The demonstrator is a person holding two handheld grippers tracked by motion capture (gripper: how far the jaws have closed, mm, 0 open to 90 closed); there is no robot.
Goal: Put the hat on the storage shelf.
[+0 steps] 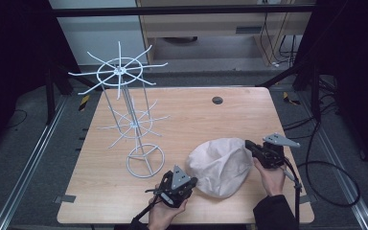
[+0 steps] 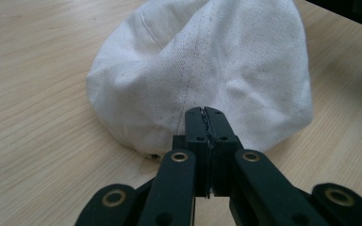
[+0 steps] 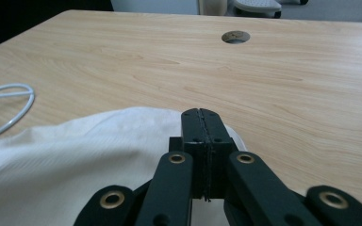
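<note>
Left gripper (image 1: 190,183): jaws together, empty, beside hat.
Right gripper (image 1: 249,145): jaws together, empty, at hat's far edge.
Hat: cream fabric hat (image 1: 220,165), on wooden table (image 1: 196,115).
Rack: white wire rack (image 1: 134,120), upright, well apart.

The cap (image 1: 222,166) is off-white woven cloth, matt, slightly speckled, with stitched seams running over its crown. The table (image 1: 230,115) is pale wood-grain laminate, smooth with a soft sheen. The tiered rack (image 1: 133,122) is thin white-coated metal wire. The left gripper (image 2: 205,113) and right gripper (image 3: 201,114) are matt black plastic with brass-coloured rivets.
</note>
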